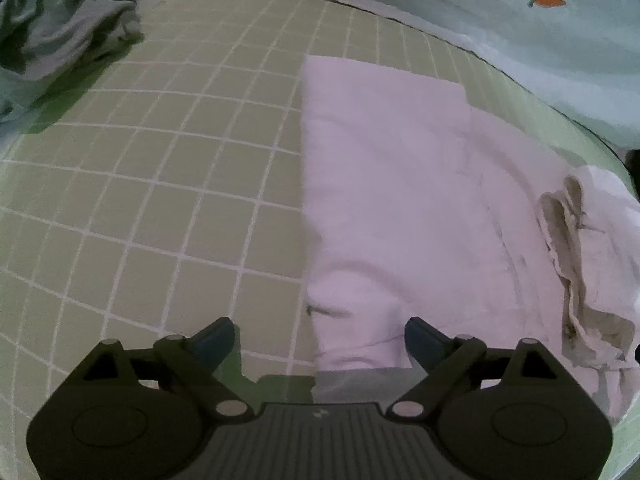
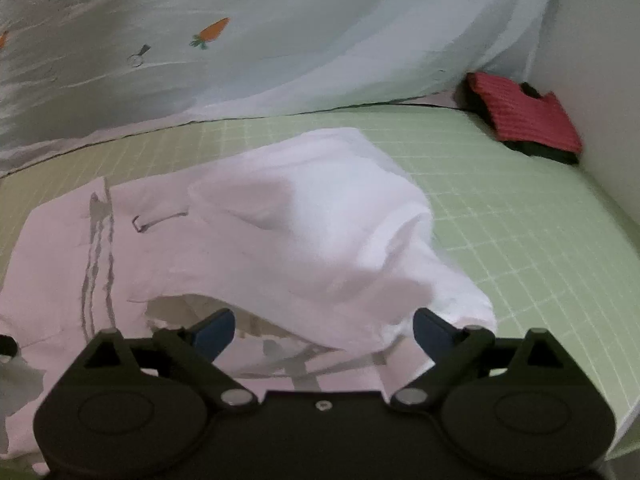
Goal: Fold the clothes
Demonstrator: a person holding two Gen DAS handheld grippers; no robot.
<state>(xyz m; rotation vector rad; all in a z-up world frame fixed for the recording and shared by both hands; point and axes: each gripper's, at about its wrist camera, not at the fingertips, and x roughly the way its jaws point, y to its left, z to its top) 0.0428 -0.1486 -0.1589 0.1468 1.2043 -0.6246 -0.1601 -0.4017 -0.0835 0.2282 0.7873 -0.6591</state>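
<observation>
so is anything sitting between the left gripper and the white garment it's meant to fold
Nothing visible. The left gripper is open right at the near edge of the white garment, with only bare green grid mat beside it. The crumpled grey clothes lie far off at the mat's far left corner.

Both views are dim and slightly soft, with heavy fisheye bending and black corners. In the left wrist view a shadow darkens the green grid mat (image 1: 160, 184) on the near side. The white garment (image 2: 320, 220) is blurred and washed out.
</observation>
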